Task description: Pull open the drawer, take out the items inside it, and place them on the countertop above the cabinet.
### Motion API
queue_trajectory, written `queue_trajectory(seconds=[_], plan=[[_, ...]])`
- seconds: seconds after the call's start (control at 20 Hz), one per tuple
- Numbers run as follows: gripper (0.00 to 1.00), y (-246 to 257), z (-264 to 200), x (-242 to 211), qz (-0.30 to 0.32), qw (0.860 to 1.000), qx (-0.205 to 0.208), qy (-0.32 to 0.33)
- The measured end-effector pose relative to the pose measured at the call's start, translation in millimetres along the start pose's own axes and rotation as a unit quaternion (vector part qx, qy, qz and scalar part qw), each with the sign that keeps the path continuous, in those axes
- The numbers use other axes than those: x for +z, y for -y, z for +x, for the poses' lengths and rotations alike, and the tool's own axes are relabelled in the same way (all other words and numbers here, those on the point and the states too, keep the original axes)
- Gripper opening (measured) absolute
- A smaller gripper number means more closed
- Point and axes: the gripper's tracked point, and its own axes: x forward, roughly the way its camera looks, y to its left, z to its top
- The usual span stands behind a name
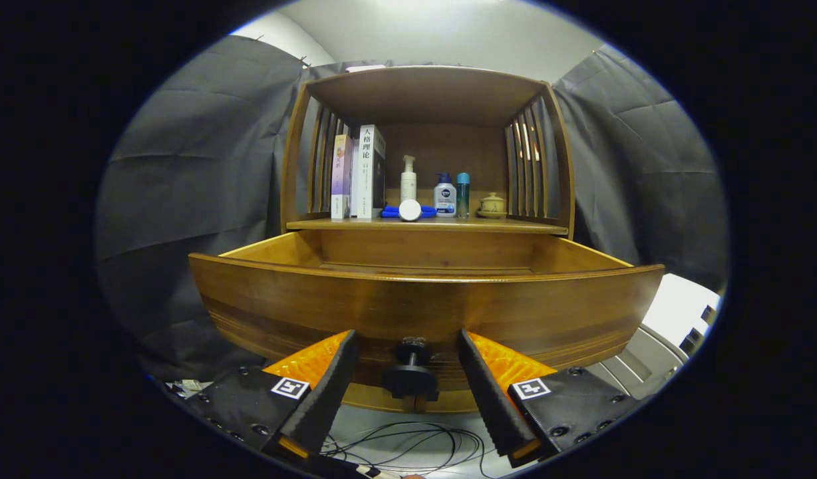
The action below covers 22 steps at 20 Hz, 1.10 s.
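The wooden drawer (422, 306) is pulled out of the cabinet toward me, its curved front panel just ahead of my fingers. Its dark round knob (410, 372) sits in the gap between my two fingers without either one touching it. My gripper (408, 346) is open, the fingertips close against the drawer front on either side of the knob. The drawer's inside is hidden behind the front panel, so I see only its side walls and back. Above it lies the countertop (515, 227) of the cabinet, under a wooden shelf frame.
On the countertop stand books (358, 173), a white pump bottle (408, 178), a white round lid (410, 210) on a blue cloth, a blue-capped bottle (445, 195), a slim teal bottle (463, 194) and a small lidded pot (493, 204). Cables (408, 439) lie below the drawer.
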Motion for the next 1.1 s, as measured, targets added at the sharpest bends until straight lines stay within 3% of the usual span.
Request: queue_trajectory(seconds=[0.15,0.4,1.1], plan=[[0.95,-9,6,7,0.015,1.000,0.018,0.006],[0.95,-10,15,9,0.001,1.000,0.013,0.018],[0.95,-9,86,37,0.034,0.999,0.003,0.030]])
